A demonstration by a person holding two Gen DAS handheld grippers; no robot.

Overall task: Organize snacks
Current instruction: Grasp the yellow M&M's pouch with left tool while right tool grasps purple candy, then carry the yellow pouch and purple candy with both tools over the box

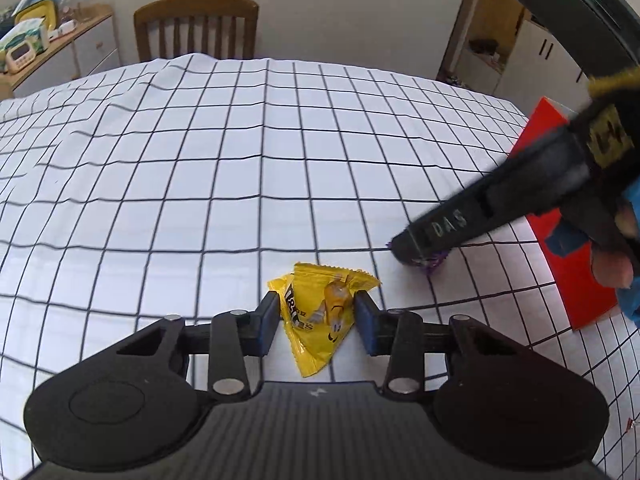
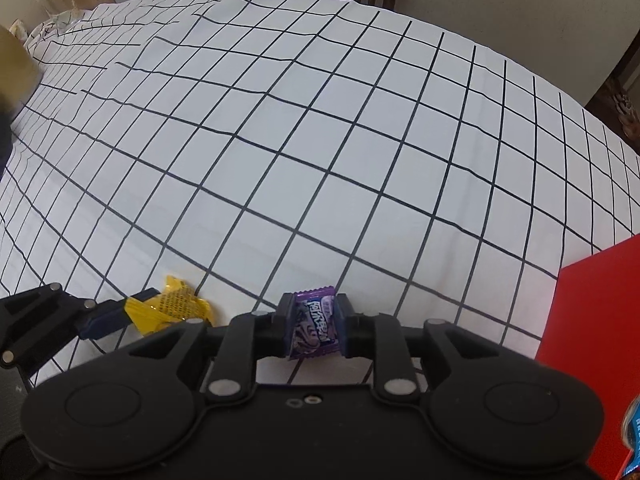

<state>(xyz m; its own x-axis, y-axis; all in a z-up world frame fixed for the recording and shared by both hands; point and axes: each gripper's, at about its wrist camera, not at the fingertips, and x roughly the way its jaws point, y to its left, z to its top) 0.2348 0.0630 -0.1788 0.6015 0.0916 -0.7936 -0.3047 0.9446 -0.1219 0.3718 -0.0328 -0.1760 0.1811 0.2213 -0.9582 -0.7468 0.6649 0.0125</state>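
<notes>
The left gripper is clamping its jaws on the crinkled yellow triangular candy packet, whose long axis is running toward six o'clock. The right gripper is pinching the small purple foil candy wrapper, jaws together on its sides. Both are sitting low over the white black-gridded cloth surface. The flat red box is lying at three o'clock, likely nearer the right gripper.

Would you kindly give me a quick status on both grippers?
Left gripper shut on yellow candy packet. Right gripper shut on purple candy. Red box close by, right.
</notes>
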